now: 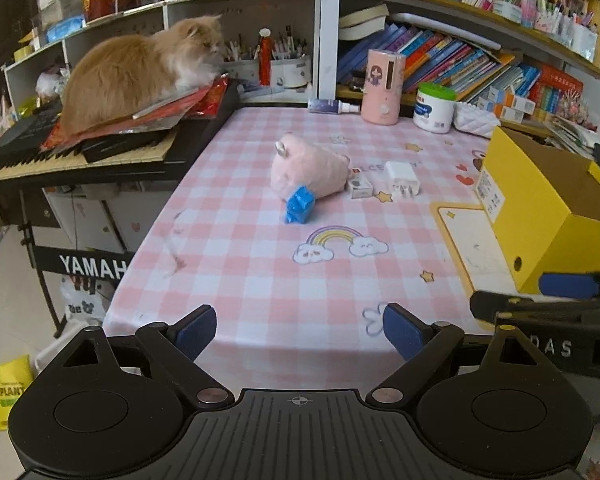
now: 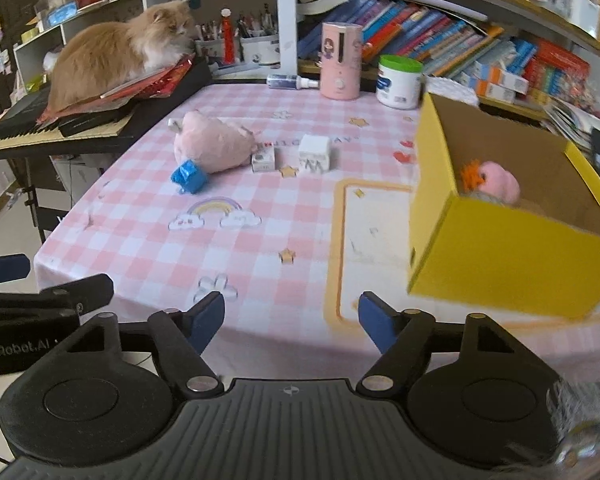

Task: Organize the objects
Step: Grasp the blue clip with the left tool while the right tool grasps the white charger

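Left wrist view: the left gripper (image 1: 300, 334) sits at the bottom centre with its jaws wide apart and nothing between them, over the near edge of the table (image 1: 236, 280), which wears a smooth pink-checked cloth. Mid-frame lies a soft pink plush toy (image 1: 310, 166) on its side, a crinkled blue packet (image 1: 300, 205) touching its lower end. Just to its right are a small printed carton (image 1: 360, 186) and a hard white charger (image 1: 402, 178), close together. At the right edge stands a yellow cardboard box (image 1: 548, 216), open on top, probably the place where the loose things are meant to go. A fluffy orange cat (image 1: 140, 68) sits on papers over a keyboard at the upper left.

Right wrist view: the right gripper (image 2: 292, 322) at bottom centre also has its jaws parted and empty, though narrower than the left's. The yellow box fills the right side, and a fuzzy pink toy (image 2: 496, 186) with an orange tuft already rests inside. The plush toy, packet, carton and charger lie in a row above centre, well apart from both grippers, so most of the sorting seems still to do.
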